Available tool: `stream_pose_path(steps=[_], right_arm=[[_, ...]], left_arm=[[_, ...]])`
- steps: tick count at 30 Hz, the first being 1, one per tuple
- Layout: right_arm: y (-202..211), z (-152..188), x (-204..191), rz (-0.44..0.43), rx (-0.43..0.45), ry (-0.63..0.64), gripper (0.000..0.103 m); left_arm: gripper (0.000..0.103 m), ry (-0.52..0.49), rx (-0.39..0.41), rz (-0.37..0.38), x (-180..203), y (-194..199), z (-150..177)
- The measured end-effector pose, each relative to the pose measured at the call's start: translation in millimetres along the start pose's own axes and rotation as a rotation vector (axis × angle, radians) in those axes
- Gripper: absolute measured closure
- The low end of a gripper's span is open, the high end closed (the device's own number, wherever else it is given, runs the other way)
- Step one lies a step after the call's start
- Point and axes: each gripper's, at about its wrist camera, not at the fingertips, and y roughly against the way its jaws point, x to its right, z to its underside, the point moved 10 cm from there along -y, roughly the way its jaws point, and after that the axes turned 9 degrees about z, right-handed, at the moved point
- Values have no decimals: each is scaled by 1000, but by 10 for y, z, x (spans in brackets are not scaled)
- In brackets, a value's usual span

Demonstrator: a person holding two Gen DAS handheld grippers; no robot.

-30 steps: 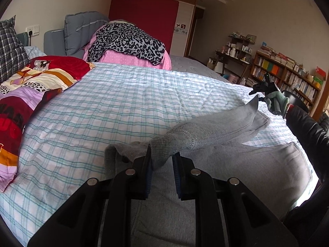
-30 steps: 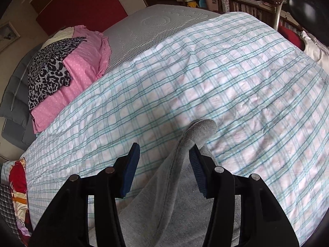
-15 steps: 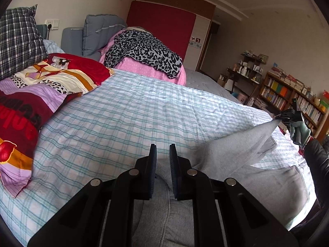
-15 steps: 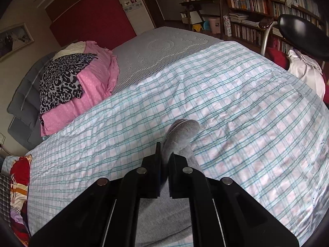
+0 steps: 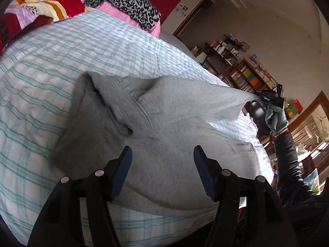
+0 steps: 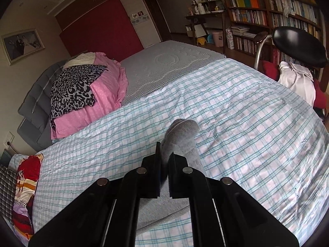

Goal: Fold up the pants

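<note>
Grey pants (image 5: 156, 135) lie on the checked bed cover (image 5: 51, 65). My left gripper (image 5: 162, 162) is open and empty, just above the flat part of the pants near the bed's front edge. One end of the pants is lifted and stretched to the right, pinched by my right gripper (image 5: 265, 98). In the right wrist view my right gripper (image 6: 163, 156) is shut on that grey fabric, whose rounded end (image 6: 181, 131) sticks out past the fingertips above the cover.
A pink bundle with a leopard-print cloth (image 6: 78, 90) lies at the bed's far side, and red patterned bedding (image 5: 37, 10) at the left. A bookshelf (image 6: 273, 16), a black chair (image 6: 298, 45) and a white cloth (image 6: 298, 82) stand to the right of the bed.
My left gripper has opened, let go of the pants, and tilted over them. My right gripper shut on the pant end a second ago and still holds it raised.
</note>
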Motion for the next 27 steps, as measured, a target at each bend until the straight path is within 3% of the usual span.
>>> stream_pose_path(steps=[6, 11, 21, 22, 23, 24, 25, 27], right_arm=[[100, 79, 81, -23, -1, -25, 98], [169, 134, 159, -42, 1, -38, 98], [137, 230, 247, -86, -3, -68, 98], [124, 248, 251, -88, -4, -67, 98], [118, 266, 256, -89, -5, -65, 98], [117, 282, 263, -89, -5, -62, 98], [116, 296, 271, -89, -5, -57, 98], [128, 317, 297, -83, 0, -47, 98]], left_arm=[[38, 160, -15, 73, -68, -370, 57], [28, 271, 83, 77, -182, -511, -83], [29, 365, 230, -33, -317, -561, -308], [42, 370, 229, -45, -328, -578, -309], [64, 382, 217, -52, -343, -599, -298], [75, 403, 202, -55, -384, -638, -306], [82, 425, 196, -50, -416, -651, -306], [87, 434, 207, -32, -422, -600, -345]])
